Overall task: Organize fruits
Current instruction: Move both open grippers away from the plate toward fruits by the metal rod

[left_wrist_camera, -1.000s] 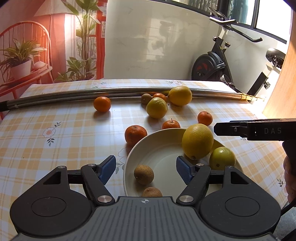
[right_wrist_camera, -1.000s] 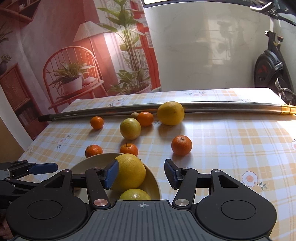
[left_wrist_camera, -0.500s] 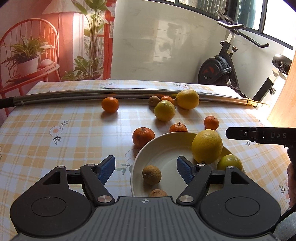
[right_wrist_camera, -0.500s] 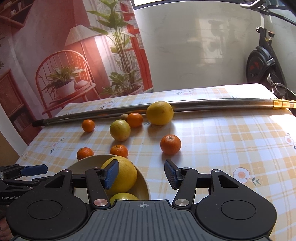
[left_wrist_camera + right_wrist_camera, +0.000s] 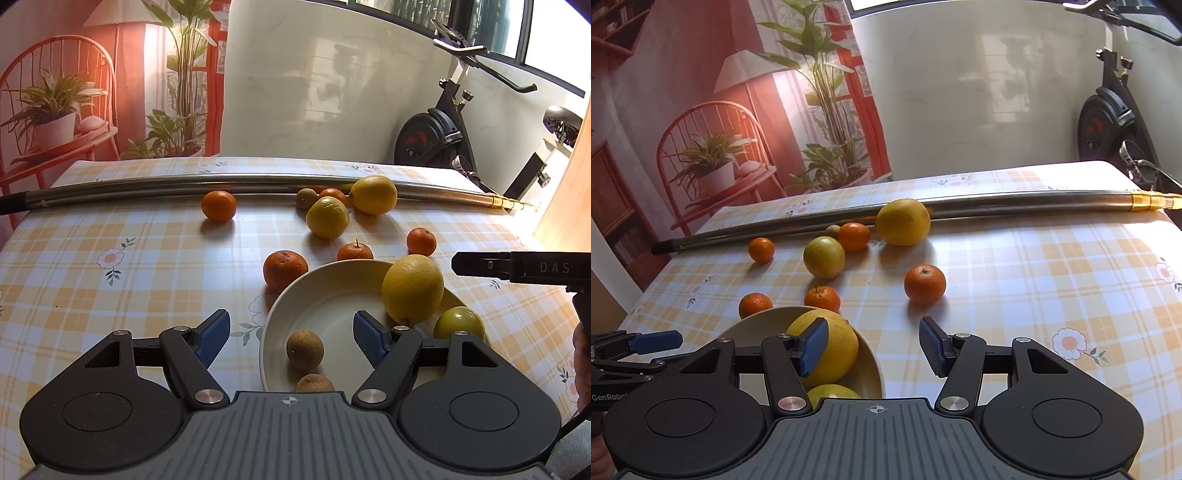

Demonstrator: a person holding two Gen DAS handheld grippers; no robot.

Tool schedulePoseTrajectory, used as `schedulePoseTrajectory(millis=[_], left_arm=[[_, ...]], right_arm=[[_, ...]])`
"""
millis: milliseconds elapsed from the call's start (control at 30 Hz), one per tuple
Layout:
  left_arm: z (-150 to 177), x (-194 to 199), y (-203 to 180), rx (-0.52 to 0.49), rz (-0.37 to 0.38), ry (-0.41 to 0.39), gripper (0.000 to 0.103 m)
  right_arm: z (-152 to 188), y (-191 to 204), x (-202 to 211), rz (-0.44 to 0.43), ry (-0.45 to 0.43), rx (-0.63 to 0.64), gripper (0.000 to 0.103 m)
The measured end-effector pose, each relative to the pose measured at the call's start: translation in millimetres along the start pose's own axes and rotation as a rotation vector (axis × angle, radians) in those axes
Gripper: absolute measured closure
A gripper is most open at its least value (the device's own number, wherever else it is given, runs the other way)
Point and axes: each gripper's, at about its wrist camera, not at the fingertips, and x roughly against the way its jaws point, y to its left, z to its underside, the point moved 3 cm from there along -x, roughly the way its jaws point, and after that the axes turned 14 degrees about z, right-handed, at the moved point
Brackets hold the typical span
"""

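Fruits lie scattered on the checked tablecloth, and I take the cream bowl as my landmark. Far left of the bowl and behind it, one small orange sits alone near the metal pole. Just beside the bowl's left rim rests a bigger orange, nearly touching it. The left gripper hovers over the bowl's near-left edge, its blue pads wide apart and holding nothing. Inside the bowl are two brown round fruits, a large yellow citrus and a green-yellow one. Behind the bowl stand a stemmed orange, a yellow-green fruit and a big lemon-coloured one against the pole. To the right of the bowl, the right gripper is also spread open and empty, with a loose orange ahead of it, beyond the bowl's right side.

I judge the next pick is this orange. To do it well, the pads should go down on both sides of its widest part, then close gently, because a round fruit rolls away easily.
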Motion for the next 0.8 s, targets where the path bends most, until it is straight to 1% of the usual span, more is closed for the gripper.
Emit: schedulePoseTrajectory(millis=[333,467,567,700,800], left_arm=[[-7,0,8,0.035,0.007,0.009,0.028],[-11,1,13,0.069,0.026,0.004,0.028],[-16,1,17,0.082,0.027,-0.002,0.028],[-29,-1,19,0.055,0.025,-0.001,0.029],[-39,-5,20,0.023,0.021,0.024,0.029]], right_arm=[[0,-2,0,0.002,-0.005,-0.005,0.052],[-1,-3,-1,0.001,-0.004,-0.014,0.052],[-1,-5,-2,0.002,-0.004,-0.02,0.052],[-4,-7,-5,0.006,-0.007,-0.021,0.052],[-10,-6,-9,0.014,-0.017,-0.015,0.052]])
